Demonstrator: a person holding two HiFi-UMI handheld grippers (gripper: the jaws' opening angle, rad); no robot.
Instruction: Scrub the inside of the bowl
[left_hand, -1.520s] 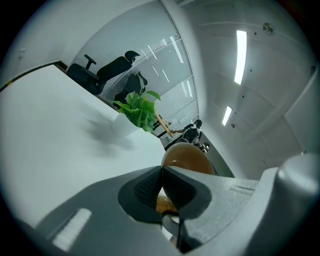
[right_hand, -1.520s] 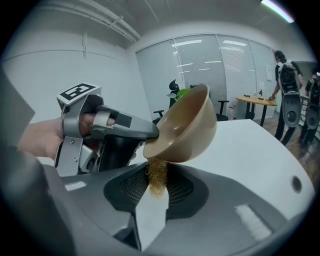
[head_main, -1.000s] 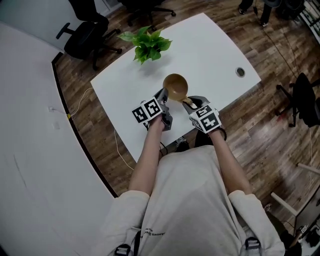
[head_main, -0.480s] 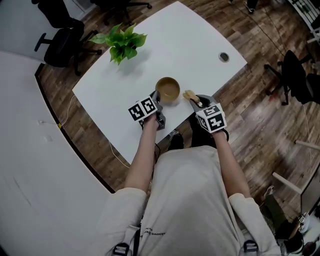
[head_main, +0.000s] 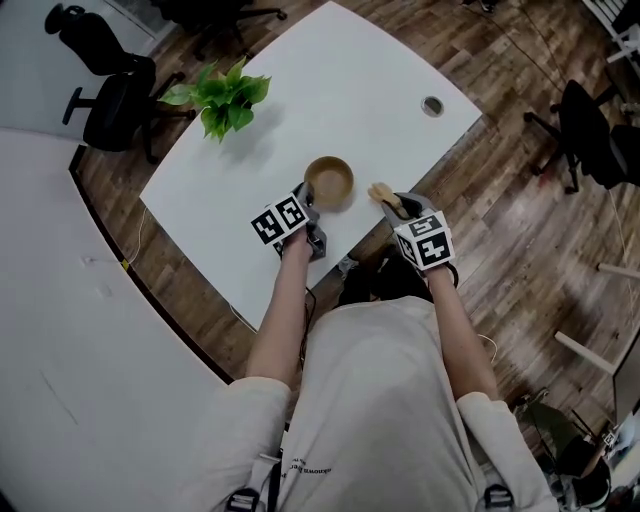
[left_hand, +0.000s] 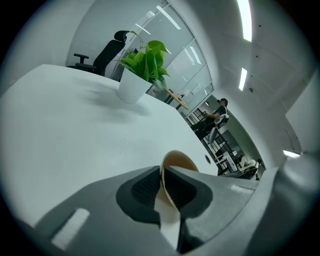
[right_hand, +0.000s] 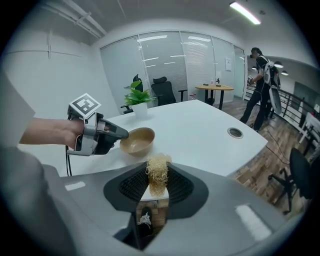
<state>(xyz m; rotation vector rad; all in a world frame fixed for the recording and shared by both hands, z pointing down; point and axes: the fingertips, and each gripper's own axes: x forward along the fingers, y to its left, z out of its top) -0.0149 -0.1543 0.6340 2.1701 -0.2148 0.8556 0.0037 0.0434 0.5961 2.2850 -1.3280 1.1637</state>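
A tan wooden bowl (head_main: 329, 182) rests upright on the white table (head_main: 360, 90) near its front edge. My left gripper (head_main: 312, 208) is shut on the bowl's near rim; in the left gripper view the rim (left_hand: 167, 187) runs between the two pads. My right gripper (head_main: 392, 207) is shut on a pale fibrous scrubber (head_main: 380, 192), held to the right of the bowl and apart from it. In the right gripper view the scrubber (right_hand: 157, 175) sticks up between the jaws, with the bowl (right_hand: 137, 140) and the left gripper (right_hand: 119, 134) beyond it.
A potted green plant (head_main: 220, 97) stands at the table's far left. A round cable port (head_main: 432, 105) lies at the table's right side. Office chairs (head_main: 105, 95) stand on the wood floor around the table. A person (right_hand: 262, 85) stands far off to the right.
The bowl has come down from a tilted, raised hold to sit level on the table, still gripped by the left gripper. The scrubber has moved out of the bowl to its right.
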